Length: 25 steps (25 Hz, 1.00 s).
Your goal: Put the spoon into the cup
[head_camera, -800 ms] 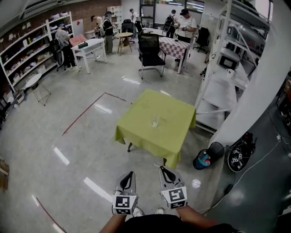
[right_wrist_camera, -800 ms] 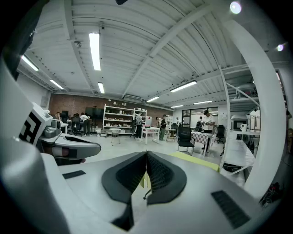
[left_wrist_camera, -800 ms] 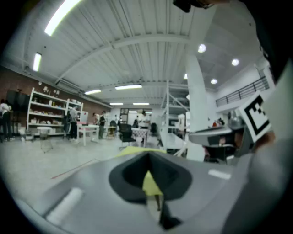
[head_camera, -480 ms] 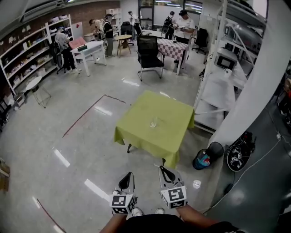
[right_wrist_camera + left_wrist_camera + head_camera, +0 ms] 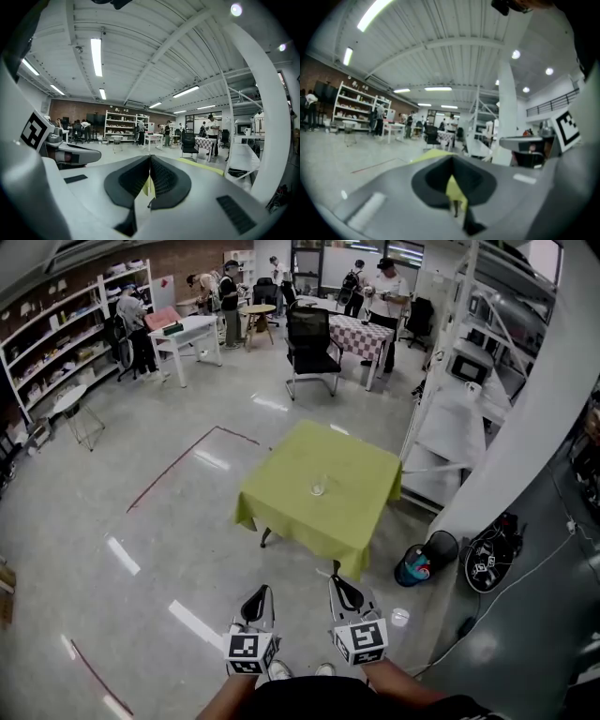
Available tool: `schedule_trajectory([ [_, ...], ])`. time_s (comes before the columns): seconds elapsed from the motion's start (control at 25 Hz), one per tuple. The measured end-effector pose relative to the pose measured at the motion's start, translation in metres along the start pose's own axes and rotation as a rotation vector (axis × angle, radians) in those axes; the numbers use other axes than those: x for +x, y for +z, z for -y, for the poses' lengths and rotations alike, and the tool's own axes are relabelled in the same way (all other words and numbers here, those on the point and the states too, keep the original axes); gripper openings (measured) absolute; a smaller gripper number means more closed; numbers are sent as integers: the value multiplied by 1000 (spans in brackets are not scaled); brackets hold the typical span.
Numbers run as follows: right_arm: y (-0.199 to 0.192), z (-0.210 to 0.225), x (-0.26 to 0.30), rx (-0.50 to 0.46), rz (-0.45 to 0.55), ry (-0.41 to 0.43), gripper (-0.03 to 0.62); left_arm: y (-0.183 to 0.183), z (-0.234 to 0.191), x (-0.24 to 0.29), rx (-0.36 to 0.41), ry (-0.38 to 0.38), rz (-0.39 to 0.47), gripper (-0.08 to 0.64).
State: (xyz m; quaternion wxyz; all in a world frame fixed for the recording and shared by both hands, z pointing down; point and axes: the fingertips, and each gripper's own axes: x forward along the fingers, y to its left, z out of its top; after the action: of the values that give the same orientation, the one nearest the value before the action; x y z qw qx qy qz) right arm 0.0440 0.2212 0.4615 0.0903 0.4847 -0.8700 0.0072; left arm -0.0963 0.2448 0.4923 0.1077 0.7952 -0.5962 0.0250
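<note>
A square table under a yellow-green cloth [image 5: 352, 507] stands a few steps ahead on the shiny floor. A clear glass cup [image 5: 318, 487] sits near its middle. No spoon can be made out at this distance. My left gripper [image 5: 261, 592] and right gripper [image 5: 336, 579] are held side by side low in the head view, well short of the table. Both are shut and hold nothing. In the left gripper view the gripper [image 5: 452, 161] shows a sliver of the cloth through its closed jaws. The right gripper view shows the other gripper [image 5: 150, 159] with its ribbed pads together.
A black bin [image 5: 417, 563] and a round black bag [image 5: 487, 563] lie on the floor right of the table, beside a thick white column [image 5: 534, 427]. Behind the table are a black office chair [image 5: 312, 343], a checked table [image 5: 361, 334], shelves [image 5: 56, 343] and several people.
Almost nothing differs: the table sits a touch higher in the head view. Both grippers stay shut, side by side.
</note>
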Motion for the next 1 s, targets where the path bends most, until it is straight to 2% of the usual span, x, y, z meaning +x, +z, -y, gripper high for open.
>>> schedule_trajectory([
  [0.2, 7, -12, 7, -11, 3, -18, 11, -6, -15, -6, -19, -6, -10, 8],
  [0.52, 11, -26, 13, -7, 13, -42, 11, 7, -31, -10, 60, -16, 16, 8],
  [1.0, 4, 16, 46, 37, 12, -31, 11, 14, -21, 39, 104, -8, -9, 7],
])
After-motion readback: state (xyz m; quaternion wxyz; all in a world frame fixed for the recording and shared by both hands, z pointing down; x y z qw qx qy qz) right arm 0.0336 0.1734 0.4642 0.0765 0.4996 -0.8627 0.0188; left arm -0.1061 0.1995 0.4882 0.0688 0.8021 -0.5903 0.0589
